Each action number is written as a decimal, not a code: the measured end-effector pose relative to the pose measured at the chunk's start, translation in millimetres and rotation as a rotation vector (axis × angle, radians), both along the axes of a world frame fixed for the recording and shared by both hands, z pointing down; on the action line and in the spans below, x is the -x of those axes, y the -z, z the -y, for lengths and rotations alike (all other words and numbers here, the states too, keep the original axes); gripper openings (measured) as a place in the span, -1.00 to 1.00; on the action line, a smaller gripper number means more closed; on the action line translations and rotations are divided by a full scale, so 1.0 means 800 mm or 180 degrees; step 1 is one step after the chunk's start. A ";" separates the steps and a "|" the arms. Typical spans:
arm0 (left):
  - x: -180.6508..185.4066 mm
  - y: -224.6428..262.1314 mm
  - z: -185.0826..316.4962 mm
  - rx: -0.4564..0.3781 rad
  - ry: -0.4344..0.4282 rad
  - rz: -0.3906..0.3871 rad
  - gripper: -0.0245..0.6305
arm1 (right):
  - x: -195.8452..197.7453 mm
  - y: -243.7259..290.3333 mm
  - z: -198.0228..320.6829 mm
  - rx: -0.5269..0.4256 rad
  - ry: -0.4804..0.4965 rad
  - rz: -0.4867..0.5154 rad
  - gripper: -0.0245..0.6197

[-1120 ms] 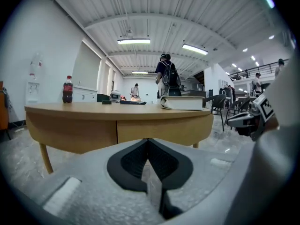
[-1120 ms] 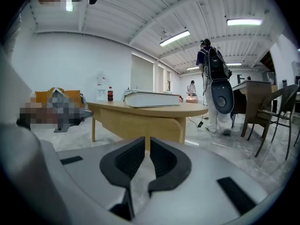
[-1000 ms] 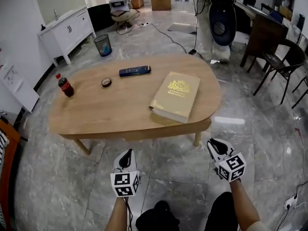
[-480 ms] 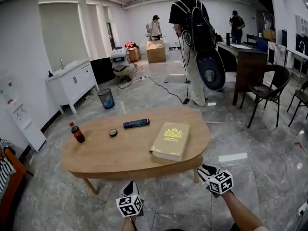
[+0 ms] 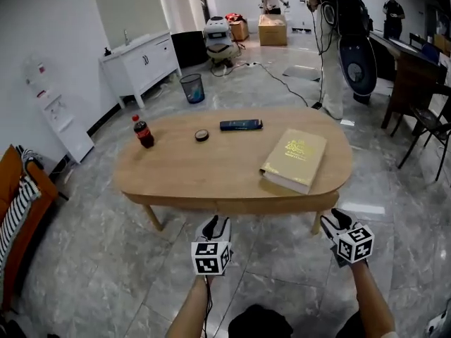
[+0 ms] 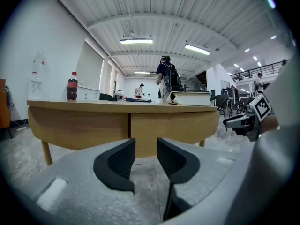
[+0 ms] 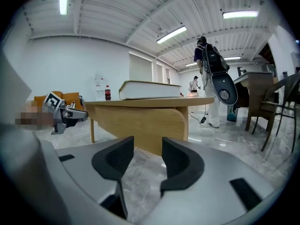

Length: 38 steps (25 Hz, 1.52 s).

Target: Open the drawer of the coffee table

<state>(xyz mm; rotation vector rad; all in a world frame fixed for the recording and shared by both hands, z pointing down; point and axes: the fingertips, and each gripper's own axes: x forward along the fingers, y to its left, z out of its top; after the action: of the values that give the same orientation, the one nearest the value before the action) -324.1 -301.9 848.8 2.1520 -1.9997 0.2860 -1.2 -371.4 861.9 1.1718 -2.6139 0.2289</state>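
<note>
Both my tools were squeezed in a second ago. Now the left tool (image 5: 215,224) and right tool (image 5: 336,221) are opening, empty. The drawer (image 6: 173,129) sits shut under the surface (image 5: 211,167), just ahead, so I can grab it next.

1. The person with a backpack (image 5: 331,55) is cut off at the head view's top edge.
2. The orange sofa (image 5: 8,178) runs off the left edge, and the dark chair (image 5: 431,122) runs off the right.
3. The small round thing (image 5: 201,135) on the counter (image 5: 183,171) is too small to identify.
4. Print on the dark flat box (image 5: 240,124) and on the book (image 5: 294,159) is unreadable.
5. From above, the drawer (image 5: 264,205) shows only as a thin strip, and its outline is too small to trace.
</note>
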 end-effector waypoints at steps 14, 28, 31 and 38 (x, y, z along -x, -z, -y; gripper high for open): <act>0.010 -0.004 0.045 -0.0215 -0.0214 -0.0086 -0.14 | -0.005 -0.019 0.021 0.0051 0.0047 -0.0043 -0.09; 0.007 -0.008 0.064 -0.0127 -0.0468 -0.0073 -0.10 | 0.005 -0.008 0.068 -0.0006 0.0166 0.0061 0.00; 0.007 -0.008 0.066 -0.0176 -0.0444 -0.0044 -0.10 | 0.012 -0.011 0.074 -0.0014 0.0168 0.0033 0.00; 0.006 -0.007 0.067 -0.0156 -0.0386 -0.0059 -0.10 | 0.012 -0.010 0.076 -0.0034 0.0085 0.0035 0.00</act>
<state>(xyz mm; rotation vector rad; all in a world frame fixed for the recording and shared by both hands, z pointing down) -328.7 -355.5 854.1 2.3019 -1.8889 0.2360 -10.8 -432.6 870.1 1.1414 -2.6418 0.2170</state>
